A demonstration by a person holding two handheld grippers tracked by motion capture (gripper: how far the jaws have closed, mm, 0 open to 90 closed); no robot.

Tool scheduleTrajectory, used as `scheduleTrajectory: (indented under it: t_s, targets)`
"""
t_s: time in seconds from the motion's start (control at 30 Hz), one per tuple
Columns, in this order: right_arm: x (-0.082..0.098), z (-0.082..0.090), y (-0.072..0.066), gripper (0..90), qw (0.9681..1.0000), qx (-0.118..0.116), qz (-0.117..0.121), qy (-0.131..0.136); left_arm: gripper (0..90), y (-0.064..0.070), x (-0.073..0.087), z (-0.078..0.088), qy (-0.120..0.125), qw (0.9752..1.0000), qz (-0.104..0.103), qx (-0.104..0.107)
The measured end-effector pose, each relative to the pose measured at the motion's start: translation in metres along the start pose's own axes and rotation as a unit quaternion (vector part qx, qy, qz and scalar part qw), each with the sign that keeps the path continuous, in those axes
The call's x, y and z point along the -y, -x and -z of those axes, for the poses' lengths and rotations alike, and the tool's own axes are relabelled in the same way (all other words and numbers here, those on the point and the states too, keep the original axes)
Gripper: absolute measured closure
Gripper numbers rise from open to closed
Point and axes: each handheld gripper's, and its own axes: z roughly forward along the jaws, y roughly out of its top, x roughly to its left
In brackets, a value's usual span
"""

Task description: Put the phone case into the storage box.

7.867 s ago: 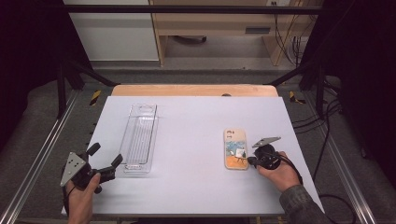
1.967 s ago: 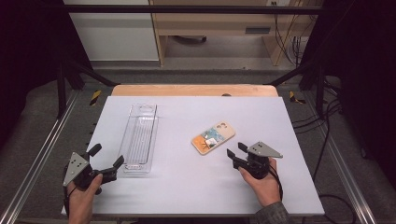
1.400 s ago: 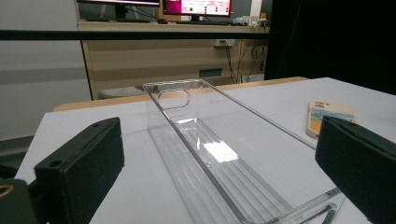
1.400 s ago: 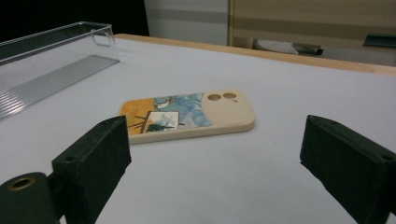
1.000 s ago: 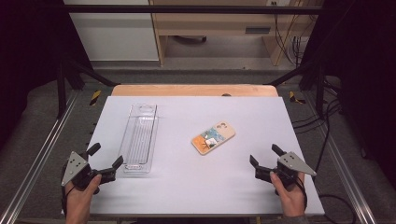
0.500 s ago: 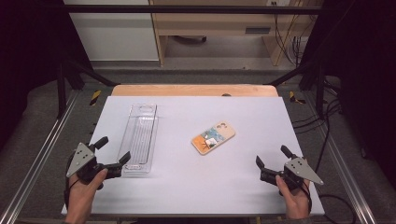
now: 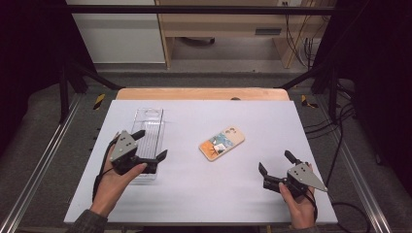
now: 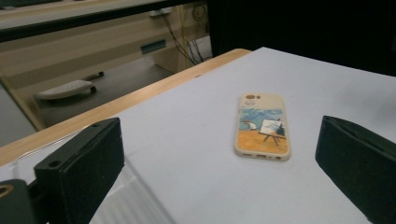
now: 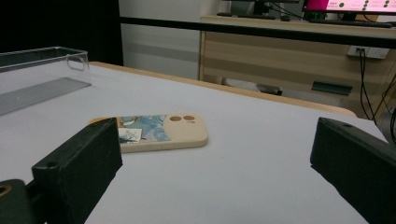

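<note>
Your left gripper (image 7: 149,144) hangs with its black jaws spread wide and nothing between them, over the near end of the clear, long rectangular plastic tray (image 7: 148,130) at the left of the white table (image 7: 204,194). The cream-edged phone case with a painted scene of an easel on its back (image 7: 222,143) lies flat near the middle of the table, well apart from both grippers. From your left gripper it lies off to the right across bare table; in the left gripper view the phone case (image 8: 262,127) sits between the two jaws, well ahead of them, its long axis running almost straight away from the camera with the camera cut-outs at the far end. So if you go in with this hand, the jaws look to me lined up to close across the case's short width, provided you hold the wrist as it is. Your right gripper (image 7: 274,167) rests near the front right of the table, jaws also fully apart and empty; in the right gripper view the phone case (image 9: 156,132) lies broadside, long axis across the picture. Neither hand looks clearly nearer, but the left seems better aligned.
</note>
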Motion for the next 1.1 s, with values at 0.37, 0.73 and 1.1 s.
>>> scheduleTrajectory:
  t_s: [0.37, 0.73, 1.1]
  targets:
    - [0.001, -0.004, -0.005, 2.4, 1.0, -0.004, -0.001, -0.006, 1.3, 0.023, -0.021, -0.047, -0.017, 0.9991, -0.018, 0.034]
    - [0.002, -0.01, -0.01, 2.3, 0.9998, -0.012, 0.01, -0.012, 1.7, 0.032, -0.029, -0.084, -0.048, 0.9975, -0.012, 0.05]
    - [0.002, -0.012, -0.015, 2.0, 0.9996, -0.019, 0.016, -0.012, 1.7, 0.04, -0.022, -0.112, -0.074, 0.995, -0.003, 0.067]
